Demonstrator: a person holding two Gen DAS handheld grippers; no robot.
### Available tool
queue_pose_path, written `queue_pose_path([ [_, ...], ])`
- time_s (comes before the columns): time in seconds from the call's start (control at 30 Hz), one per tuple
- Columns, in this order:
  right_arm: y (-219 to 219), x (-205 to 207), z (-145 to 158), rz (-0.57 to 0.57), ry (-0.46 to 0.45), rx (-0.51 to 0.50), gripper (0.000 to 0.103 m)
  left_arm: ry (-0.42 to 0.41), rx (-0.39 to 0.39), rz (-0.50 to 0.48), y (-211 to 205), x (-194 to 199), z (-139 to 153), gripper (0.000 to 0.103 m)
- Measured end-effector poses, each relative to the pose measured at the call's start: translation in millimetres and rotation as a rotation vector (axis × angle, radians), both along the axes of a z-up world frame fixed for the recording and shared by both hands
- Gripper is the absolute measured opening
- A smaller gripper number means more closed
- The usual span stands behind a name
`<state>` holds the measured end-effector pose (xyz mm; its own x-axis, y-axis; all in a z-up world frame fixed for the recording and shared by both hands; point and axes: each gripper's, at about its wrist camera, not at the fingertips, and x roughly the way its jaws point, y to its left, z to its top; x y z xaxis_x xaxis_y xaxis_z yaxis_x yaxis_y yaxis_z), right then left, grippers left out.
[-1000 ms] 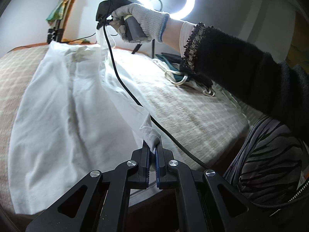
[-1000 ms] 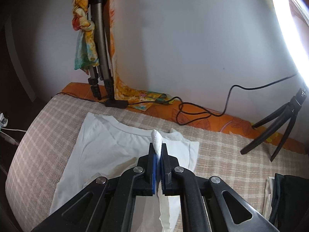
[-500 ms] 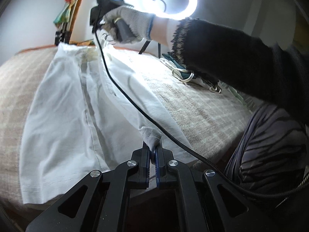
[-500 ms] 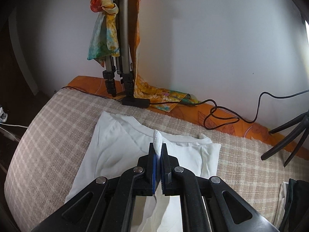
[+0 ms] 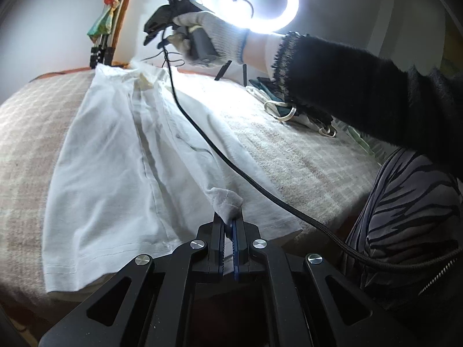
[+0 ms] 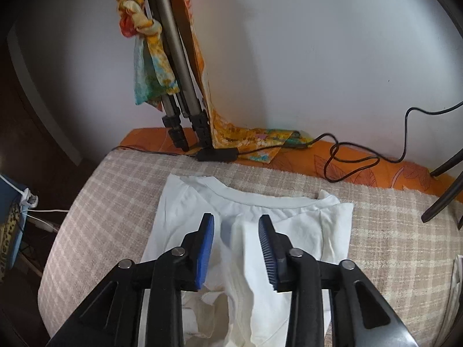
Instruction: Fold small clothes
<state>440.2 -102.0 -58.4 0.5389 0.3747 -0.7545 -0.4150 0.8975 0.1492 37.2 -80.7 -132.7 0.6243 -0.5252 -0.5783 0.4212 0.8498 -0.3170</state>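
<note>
The right gripper [image 6: 236, 231] has let go of the white T-shirt [image 6: 289, 225]; its jaws are opening just above the collar. The left gripper [image 5: 228, 225] stays clamped on the hem.

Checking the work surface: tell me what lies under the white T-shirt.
The white T-shirt lies on a beige checked blanket, which shows all around it. The part beneath the shirt is covered and cannot be seen.
</note>
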Motion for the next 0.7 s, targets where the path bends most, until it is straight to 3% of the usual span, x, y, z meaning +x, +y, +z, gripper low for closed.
queue_pose_path([
  [0.17, -17.4, -25.6, 8.2, 0.057, 0.031, -0.082, 0.045, 0.002, 0.008, -0.008, -0.9, -3.7, -0.9, 0.01],
  [0.3, -18.4, -45.8, -15.0, 0.134, 0.126, -0.164, 0.05, 0.032, -0.004, 0.004, -0.2, -2.2, -3.4, 0.016],
  [0.43, -14.4, -59.9, -49.4, 0.163, 0.194, -0.236, 0.05, 0.062, -0.039, 0.04, 5.0, 1.4, -2.2, 0.036],
  [0.57, -9.5, -65.1, -59.5, 0.148, 0.175, -0.283, 0.048, 0.086, -0.075, 0.049, 7.3, 6.8, -3.5, 0.036],
  [0.63, -8.9, -63.4, -61.4, 0.129, 0.173, -0.284, 0.04, 0.106, -0.088, 0.052, 7.8, 10.5, -6.8, 0.034],
  [0.7, -6.7, -60.7, -63.5, 0.114, 0.17, -0.291, 0.025, 0.114, -0.1, 0.052, 9.3, 12.8, -9.8, 0.016],
])
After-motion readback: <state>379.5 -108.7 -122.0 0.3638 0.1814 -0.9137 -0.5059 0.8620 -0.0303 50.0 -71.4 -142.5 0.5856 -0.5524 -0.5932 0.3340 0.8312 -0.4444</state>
